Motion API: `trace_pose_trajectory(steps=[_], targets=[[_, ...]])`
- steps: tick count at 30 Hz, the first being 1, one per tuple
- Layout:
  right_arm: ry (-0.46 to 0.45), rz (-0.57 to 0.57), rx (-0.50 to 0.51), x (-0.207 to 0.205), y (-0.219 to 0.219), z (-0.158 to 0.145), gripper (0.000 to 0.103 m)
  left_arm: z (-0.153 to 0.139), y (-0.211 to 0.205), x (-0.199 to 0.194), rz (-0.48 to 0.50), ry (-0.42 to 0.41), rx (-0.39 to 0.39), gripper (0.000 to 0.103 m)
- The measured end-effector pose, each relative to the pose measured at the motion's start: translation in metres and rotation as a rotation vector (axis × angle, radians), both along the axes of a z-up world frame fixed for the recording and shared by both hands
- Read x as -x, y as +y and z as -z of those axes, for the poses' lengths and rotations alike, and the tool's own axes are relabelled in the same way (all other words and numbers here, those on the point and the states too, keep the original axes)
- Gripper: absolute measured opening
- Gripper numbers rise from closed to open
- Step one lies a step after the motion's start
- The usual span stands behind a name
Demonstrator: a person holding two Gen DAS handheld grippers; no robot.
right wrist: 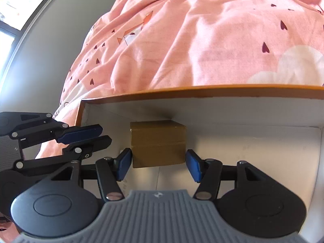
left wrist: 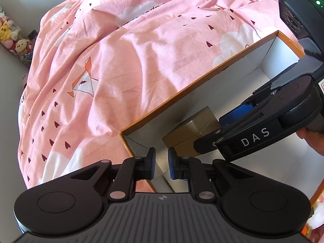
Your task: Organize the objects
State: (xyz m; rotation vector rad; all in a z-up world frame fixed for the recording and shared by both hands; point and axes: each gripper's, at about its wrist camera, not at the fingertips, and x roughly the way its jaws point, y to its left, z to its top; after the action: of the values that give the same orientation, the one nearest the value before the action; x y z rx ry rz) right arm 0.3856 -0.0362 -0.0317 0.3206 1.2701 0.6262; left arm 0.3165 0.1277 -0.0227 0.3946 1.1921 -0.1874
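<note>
Pink bedding (right wrist: 202,40) surrounds your orange-rimmed box (right wrist: 202,90). Inside, against its far wall, sits a plain brown carton (right wrist: 158,143), long axis along that wall. Your right gripper (right wrist: 160,165) jaws clamp its ends; your left gripper (left wrist: 162,163) jaws stand narrow, empty.

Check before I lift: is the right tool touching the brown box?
Touching. The right wrist view shows the right tool with one pad against each side of the brown box, and no gap at either side.
</note>
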Motion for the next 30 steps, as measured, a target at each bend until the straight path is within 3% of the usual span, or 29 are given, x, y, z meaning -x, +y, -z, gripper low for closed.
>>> trace_pose_trajectory(steps=[12,20,30], targets=[[0.018,-0.016,-0.106,-0.010,0.020,0.007,0.063,-0.012,-0.001,0.008,0.025,-0.019,-0.016,0.016],[-0.014,-0.046,-0.089,-0.012,0.040,0.011,0.041,-0.020,-0.001,0.013,0.027,-0.032,-0.015,0.018],[-0.067,-0.069,-0.053,-0.006,0.039,0.000,0.040,-0.045,-0.003,0.031,0.018,-0.066,0.022,0.021]])
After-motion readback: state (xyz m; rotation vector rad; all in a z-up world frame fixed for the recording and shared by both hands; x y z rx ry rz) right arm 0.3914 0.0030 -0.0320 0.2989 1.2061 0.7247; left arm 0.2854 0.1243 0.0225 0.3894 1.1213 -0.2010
